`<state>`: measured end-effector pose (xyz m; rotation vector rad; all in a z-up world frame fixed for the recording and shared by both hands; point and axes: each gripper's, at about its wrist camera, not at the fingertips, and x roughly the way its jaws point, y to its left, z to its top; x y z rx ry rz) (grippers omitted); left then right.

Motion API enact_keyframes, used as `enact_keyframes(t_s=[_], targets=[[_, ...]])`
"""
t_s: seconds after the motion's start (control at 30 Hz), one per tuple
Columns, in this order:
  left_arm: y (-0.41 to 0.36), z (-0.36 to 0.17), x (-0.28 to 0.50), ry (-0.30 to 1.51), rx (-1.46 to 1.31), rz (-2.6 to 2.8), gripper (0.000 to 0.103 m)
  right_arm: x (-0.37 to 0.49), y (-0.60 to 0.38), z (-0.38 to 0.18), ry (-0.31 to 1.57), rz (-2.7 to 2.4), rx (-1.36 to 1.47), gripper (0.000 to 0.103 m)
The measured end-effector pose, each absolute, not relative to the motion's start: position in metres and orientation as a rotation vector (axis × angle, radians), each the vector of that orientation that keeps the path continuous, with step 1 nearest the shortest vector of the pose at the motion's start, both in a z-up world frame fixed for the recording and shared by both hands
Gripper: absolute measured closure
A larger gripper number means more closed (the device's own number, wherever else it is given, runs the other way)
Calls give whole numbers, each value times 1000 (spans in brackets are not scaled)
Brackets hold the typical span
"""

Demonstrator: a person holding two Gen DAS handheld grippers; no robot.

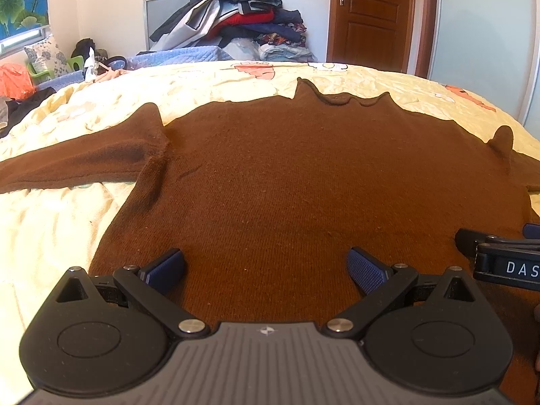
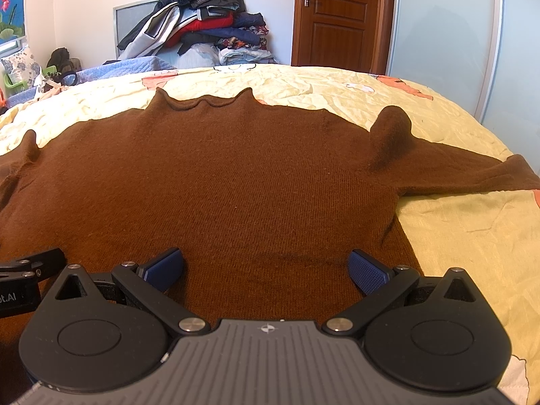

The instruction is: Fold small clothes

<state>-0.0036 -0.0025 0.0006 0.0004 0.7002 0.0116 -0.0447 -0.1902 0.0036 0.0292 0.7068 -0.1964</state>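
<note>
A brown knit sweater [image 1: 270, 175] lies flat on the bed, collar far, sleeves spread left [image 1: 67, 165] and right [image 2: 472, 172]. It also fills the right wrist view [image 2: 219, 175]. My left gripper [image 1: 266, 266] is open and empty, over the sweater's near hem on its left half. My right gripper [image 2: 266, 266] is open and empty, over the near hem on its right half. The right gripper shows at the right edge of the left wrist view [image 1: 506, 253]; the left gripper shows at the left edge of the right wrist view [image 2: 30, 266].
The bed has a pale yellow printed cover [image 1: 50, 229]. A pile of clothes [image 1: 236, 17] stands behind the bed by the wall. A wooden door [image 1: 371, 13] and a sliding wardrobe panel [image 2: 438, 33] are at the back right. Clutter [image 1: 20, 81] sits at the far left.
</note>
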Motion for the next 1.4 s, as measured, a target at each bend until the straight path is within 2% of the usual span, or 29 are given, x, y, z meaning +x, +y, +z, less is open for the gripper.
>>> enact_keyframes(t_s=[0.37, 0.73, 0.93, 1.13, 1.27, 1.4], targets=[[-3, 0, -4, 699, 3, 14, 0, -42, -194, 6, 724, -178, 35, 0], [-3, 1, -5, 699, 2, 16, 0, -45, -265, 39, 688, -154, 269, 0], [-3, 1, -5, 699, 1, 14, 0, -48, -365, 57, 633, -231, 437, 0], [-3, 1, -5, 699, 2, 15, 0, -78, -524, 64, 411, -371, 874, 0], [-3, 1, -5, 699, 2, 15, 0, -96, -607, 51, 303, -479, 1066, 0], [-3, 1, -5, 699, 1, 16, 0, -97, -651, 13, 316, -515, 1236, 7]])
